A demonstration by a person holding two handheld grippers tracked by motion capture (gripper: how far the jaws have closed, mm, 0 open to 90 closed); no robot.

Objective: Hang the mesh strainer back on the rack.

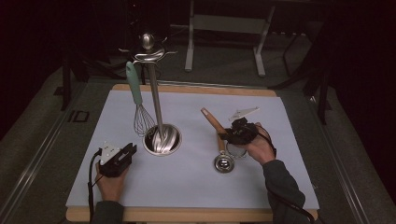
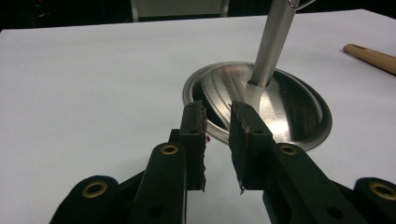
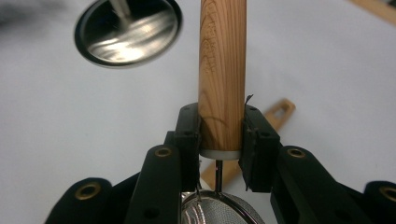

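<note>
Wood is what our right gripper [image 3: 219,140] is clamped on: the jaws press both sides of the round handle of a small strainer [image 1: 223,162], close to the end where a wire stem leads down into the mesh bowl. From the high view we see the strainer lying above the white mat [image 1: 280,186], right of centre, with its handle [image 1: 211,120] running up and to the left, away from us, and its metal bowl nearest our right hand [image 1: 259,147]. So the long axis leans from the bowl by the hand toward the steel stand [image 1: 162,139], and the free handle tip points that way too.

The stand sits left of centre: a round steel base with a tall post carrying hooks at the top, where a whisk [image 1: 138,105] with a pale green handle hangs. We judge the hooks are where the strainer is bound, so the move turns on lifting up and leftward from the right hand, which is the nearer one.

Our left gripper [image 2: 218,126] rests by the base, jaws apart with nothing between them. Whether the strainer bowl touches the mat or is lifted slightly, we cannot quite tell.
</note>
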